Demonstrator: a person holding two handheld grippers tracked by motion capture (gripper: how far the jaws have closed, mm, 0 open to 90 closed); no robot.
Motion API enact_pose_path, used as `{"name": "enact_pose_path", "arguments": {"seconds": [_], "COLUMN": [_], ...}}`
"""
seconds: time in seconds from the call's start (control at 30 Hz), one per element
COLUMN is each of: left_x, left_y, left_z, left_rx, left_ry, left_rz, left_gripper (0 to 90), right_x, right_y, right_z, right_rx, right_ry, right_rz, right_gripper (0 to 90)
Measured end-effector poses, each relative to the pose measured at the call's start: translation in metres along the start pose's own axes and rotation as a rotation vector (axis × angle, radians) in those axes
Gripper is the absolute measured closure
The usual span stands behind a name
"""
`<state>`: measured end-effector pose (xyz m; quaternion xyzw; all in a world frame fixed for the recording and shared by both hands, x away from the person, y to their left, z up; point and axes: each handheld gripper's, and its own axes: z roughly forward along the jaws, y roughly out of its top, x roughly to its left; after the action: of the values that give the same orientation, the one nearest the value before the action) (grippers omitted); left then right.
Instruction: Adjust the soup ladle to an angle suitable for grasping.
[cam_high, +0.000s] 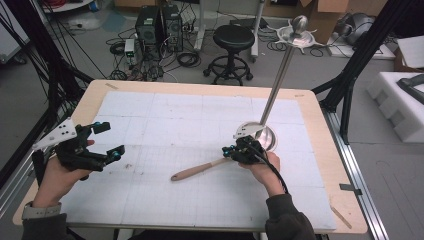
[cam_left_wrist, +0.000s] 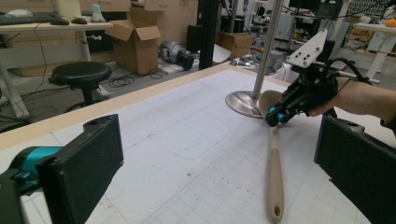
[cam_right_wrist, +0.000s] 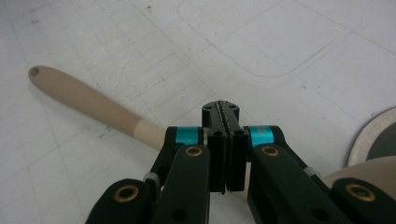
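A wooden spoon (cam_high: 197, 169) lies on the white gridded mat (cam_high: 165, 115), its handle end pointing toward the table's front left. My right gripper (cam_high: 231, 150) sits low over the spoon's neck, jaws shut pad against pad. In the right gripper view the handle (cam_right_wrist: 84, 100) runs out from under the closed right gripper (cam_right_wrist: 223, 112), and nothing shows between the tips. The left gripper view shows the right gripper (cam_left_wrist: 275, 116) by the spoon's bowl (cam_left_wrist: 268, 100). My left gripper (cam_high: 111, 140) hovers at the mat's left side, jaws wide open and empty, facing the spoon (cam_left_wrist: 274, 177).
A metal stand with a round base (cam_high: 267, 135) and a tall slanting pole (cam_high: 280, 75) stands just behind the right gripper. The table's wooden rim (cam_high: 325, 150) frames the mat. Beyond the far edge are a black stool (cam_high: 232, 40) and computer towers (cam_high: 160, 25).
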<state>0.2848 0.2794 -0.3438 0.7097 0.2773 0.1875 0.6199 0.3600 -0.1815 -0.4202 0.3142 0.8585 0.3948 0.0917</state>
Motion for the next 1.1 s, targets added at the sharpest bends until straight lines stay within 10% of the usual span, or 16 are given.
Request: {"name": "enact_pose_path", "arguments": {"seconds": [0.63, 1.1], "left_x": [0.001, 0.002], "left_y": [-0.003, -0.004], "left_z": [0.002, 0.002], "left_rx": [0.014, 0.018], "left_ry": [0.001, 0.0], "left_rz": [-0.005, -0.012], "left_gripper": [1.8, 1.8], "right_x": [-0.003, -0.004], "right_y": [-0.001, -0.005], "right_z": [0.014, 0.007], "right_rx": [0.086, 0.088], "right_ry": [-0.054, -0.05], "right_rz": [-0.008, 0.082], "right_gripper": [90.0, 90.0]}}
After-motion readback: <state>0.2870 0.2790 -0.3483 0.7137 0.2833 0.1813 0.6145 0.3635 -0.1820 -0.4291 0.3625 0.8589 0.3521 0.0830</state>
